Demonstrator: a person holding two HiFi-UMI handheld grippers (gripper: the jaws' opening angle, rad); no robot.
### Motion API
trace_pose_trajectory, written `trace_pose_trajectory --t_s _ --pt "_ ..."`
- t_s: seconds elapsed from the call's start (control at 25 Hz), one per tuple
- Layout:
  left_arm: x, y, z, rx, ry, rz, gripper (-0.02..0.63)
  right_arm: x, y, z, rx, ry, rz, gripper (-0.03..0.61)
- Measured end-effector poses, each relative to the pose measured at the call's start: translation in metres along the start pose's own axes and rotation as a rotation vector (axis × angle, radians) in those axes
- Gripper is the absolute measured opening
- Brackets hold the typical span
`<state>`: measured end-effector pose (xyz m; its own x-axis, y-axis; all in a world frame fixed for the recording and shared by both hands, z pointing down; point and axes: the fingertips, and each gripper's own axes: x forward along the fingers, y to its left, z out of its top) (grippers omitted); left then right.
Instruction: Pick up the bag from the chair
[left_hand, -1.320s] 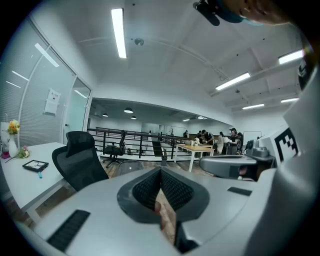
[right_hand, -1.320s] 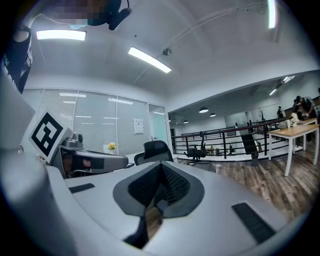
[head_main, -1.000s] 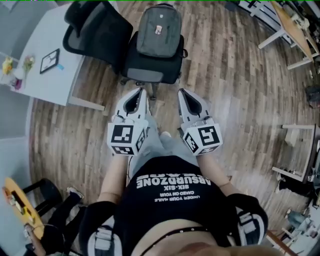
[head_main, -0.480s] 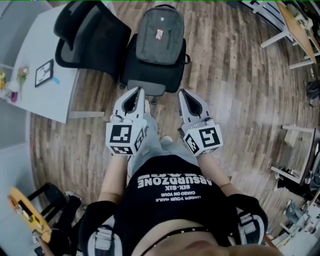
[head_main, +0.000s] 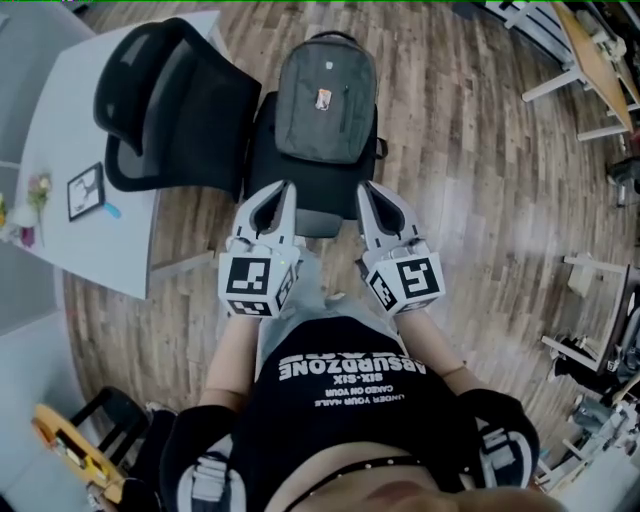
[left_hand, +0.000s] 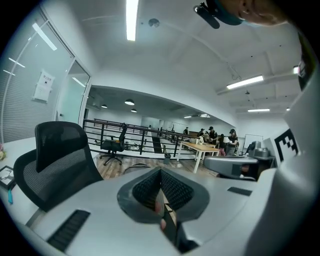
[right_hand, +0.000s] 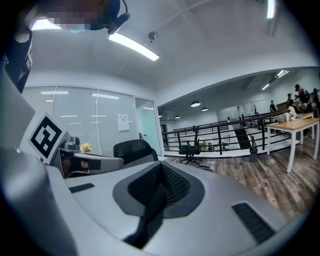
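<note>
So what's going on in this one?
A person stands facing a grey backpack that sits on a black chair. The left hand-held gripper and right hand-held gripper are held out side by side toward it, both shut and empty. Neither touches the bag; it has not been picked up yet.

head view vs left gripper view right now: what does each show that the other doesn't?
Head view only: the grey bag lying on the black chair, and the white table with a picture frame on it.
Left gripper view only: the railing, a distant wooden table with people round it, and the ceiling lights.
Both: the black mesh chair beside the white table, the left tongs, shut and empty, and the right tongs.
</note>
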<state>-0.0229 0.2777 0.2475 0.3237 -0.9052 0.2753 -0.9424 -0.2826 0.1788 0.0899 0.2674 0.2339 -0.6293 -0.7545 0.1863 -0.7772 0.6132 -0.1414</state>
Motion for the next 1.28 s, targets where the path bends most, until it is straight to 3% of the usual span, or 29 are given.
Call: trace_pose_trajectory --t_s 0.28,0.44,0.6,1.0,1.28 --pt "0.045 0.066 0.016 -0.010 0.030 -0.014 0.017 0.077 -0.005 0.001 0.017 0.045 -0.046 0.018" --pt "0.074 0.096 0.005 -0.044 0.077 -0.054 0.016 0.121 0.000 0.000 0.026 0.065 -0.064 0.018" --pt "0.102 0.107 0.004 -0.027 0.104 -0.117 0.017 0.150 -0.012 0.008 0.015 0.056 -0.090 0.018" --pt "0.151 0.109 0.000 -0.011 0.103 -0.156 0.017 0.144 -0.068 -0.001 0.029 0.103 -0.241 0.018" --pt "0.172 0.116 0.027 0.000 0.050 -0.142 0.017 0.149 -0.106 0.003 0.047 0.092 -0.288 0.018"
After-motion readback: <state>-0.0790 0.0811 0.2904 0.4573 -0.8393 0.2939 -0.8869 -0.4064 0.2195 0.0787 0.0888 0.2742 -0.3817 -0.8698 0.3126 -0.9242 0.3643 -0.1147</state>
